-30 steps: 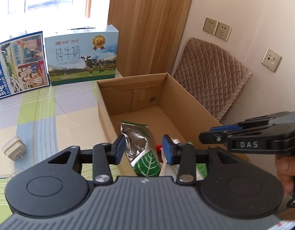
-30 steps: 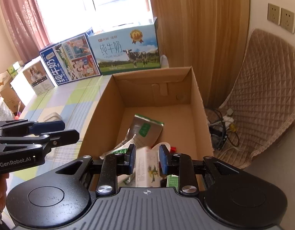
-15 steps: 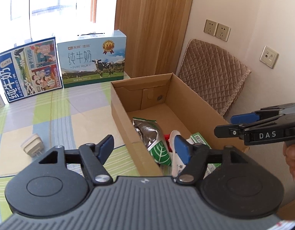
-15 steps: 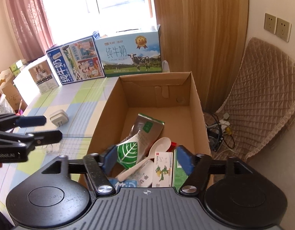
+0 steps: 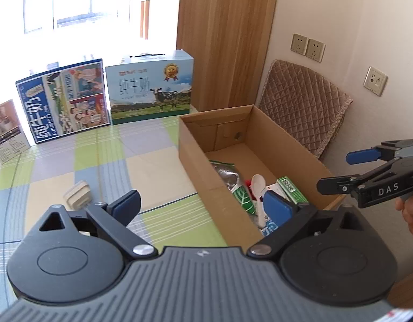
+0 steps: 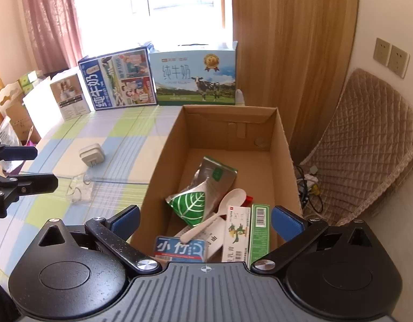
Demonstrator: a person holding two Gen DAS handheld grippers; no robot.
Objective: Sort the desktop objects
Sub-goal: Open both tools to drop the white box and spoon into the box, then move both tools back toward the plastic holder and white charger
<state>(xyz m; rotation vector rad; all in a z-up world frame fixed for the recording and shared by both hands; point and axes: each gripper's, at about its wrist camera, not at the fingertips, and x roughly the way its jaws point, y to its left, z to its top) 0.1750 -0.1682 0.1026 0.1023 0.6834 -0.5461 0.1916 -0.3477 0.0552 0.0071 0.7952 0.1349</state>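
An open cardboard box (image 6: 280, 145) (image 5: 195, 161) stands on the table's right side. Inside lie a silver-green foil pouch (image 6: 203, 190) (image 5: 233, 182), a white plastic spoon (image 6: 219, 212) (image 5: 257, 185), a green-white ointment carton (image 6: 246, 233) (image 5: 291, 189) and a blue packet (image 6: 179, 249). A white charger plug (image 6: 91, 155) (image 5: 79, 194) lies on the tablecloth left of the box. My left gripper (image 5: 202, 204) is open and empty over the box's near left wall. My right gripper (image 6: 206, 218) is open and empty above the box's near end.
Milk cartons (image 6: 195, 77) (image 5: 150, 88) and other boxes (image 6: 69, 96) stand along the table's far edge by the window. A quilted chair (image 6: 367, 139) stands right of the box, with cables on the floor beside it.
Both grippers opened wide and pulled back and up from the box. The foil pouch and the ointment carton they held now lie inside the box.
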